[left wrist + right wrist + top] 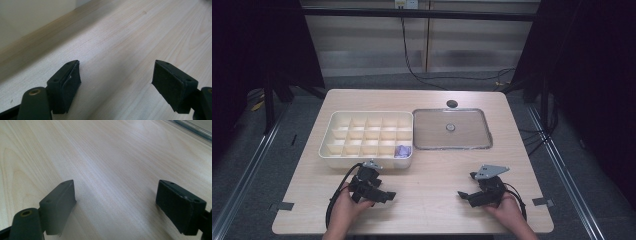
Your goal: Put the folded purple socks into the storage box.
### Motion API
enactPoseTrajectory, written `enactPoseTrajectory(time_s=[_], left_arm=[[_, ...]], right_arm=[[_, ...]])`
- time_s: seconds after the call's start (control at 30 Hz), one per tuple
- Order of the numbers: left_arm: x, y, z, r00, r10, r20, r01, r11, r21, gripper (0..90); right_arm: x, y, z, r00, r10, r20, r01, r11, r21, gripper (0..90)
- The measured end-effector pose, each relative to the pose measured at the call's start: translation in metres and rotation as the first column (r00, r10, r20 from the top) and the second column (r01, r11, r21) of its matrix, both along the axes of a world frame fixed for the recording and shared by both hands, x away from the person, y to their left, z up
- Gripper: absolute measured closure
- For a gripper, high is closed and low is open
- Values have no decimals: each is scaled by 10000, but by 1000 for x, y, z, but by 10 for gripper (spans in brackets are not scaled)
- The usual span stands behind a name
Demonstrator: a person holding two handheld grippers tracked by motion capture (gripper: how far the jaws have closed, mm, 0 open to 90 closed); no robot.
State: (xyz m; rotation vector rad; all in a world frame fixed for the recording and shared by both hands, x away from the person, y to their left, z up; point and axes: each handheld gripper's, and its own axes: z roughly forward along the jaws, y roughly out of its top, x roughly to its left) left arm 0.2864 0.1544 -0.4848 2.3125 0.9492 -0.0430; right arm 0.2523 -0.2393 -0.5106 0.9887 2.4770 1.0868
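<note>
Table [427, 165]: pale wood-grain top, seen from above; both grippers are held over its near edge.
Left gripper [387, 195]: held in the person's left hand [343, 210] near the near-left corner, just in front of the divided box; jaws spread wide with bare wood between them in the left gripper view [116, 82], holding nothing.
Right gripper [462, 195]: held in the person's right hand [508, 210] near the near-right corner, a grey three-cornered plate on top; jaws wide apart in the right gripper view [116, 205], nothing between them.
Divided box [337, 125]: cream tray of small square compartments, on the left half of the table toward the far edge.
Purple item [402, 150]: lies in the box's near-right corner compartment; its form is too small to tell.
Flat tray [484, 127]: clear, dark-rimmed, just right of the box, their sides almost touching.
Small round piece [450, 127]: rests near the middle of the flat tray.
</note>
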Motion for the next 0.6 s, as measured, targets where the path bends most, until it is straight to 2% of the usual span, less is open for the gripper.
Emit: enactPoseTrajectory(time_s=[0.2, 0.43, 0.57, 0.6], left_arm=[[-5, 3, -4, 9988, -65, 495, 83, 9993, -365, 195], [-8, 7, -10, 9924, -89, 1230, 168, 9978, -637, 194], [-10, 6, -14, 9857, -251, 1667, 357, 9975, -604, 168], [-11, 6, -14, 9841, -348, 1743, 440, 9978, -489, 163]], right_arm=[[0, 0, 0, 10000, 1, 2, -1, 10000, -1, 155], [0, 0, 0, 10000, 2, 3, -2, 10000, 0, 155], [0, 0, 0, 10000, 2, 1, -2, 10000, -1, 155], [0, 0, 0, 10000, 3, 2, -3, 10000, 0, 155]])
